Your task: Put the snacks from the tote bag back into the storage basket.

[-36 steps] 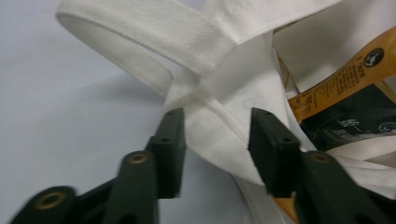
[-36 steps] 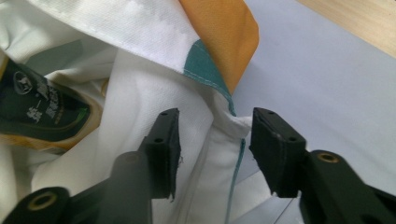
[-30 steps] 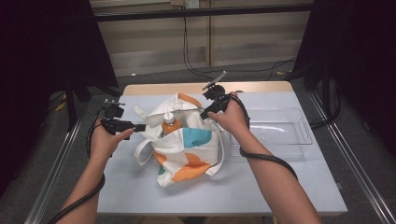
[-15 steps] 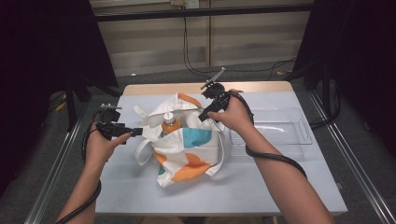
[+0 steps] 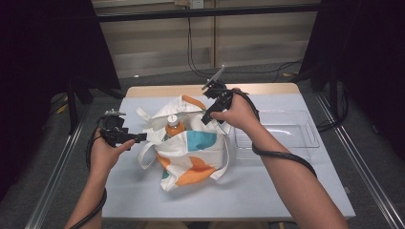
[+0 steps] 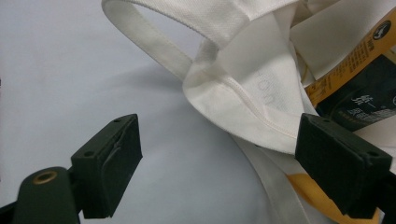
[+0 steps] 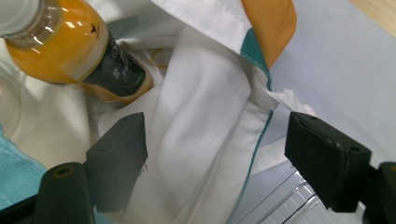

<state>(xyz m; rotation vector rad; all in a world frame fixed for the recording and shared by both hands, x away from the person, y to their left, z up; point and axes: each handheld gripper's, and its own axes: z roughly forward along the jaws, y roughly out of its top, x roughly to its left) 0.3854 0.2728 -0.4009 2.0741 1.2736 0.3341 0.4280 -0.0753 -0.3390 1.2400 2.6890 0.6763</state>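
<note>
Where it slumps on the table point(image 5: 286, 191), tote bag point(image 5: 191, 152) with orange bottle point(image 5: 174, 126) inside; both hand-held grippers wide open, empty.

A pale grey table point(image 5: 267, 191) carries a white tote bag point(image 5: 191, 150) with orange and teal patches, and just beside the bag a clear plastic tray point(image 5: 286, 136).
</note>
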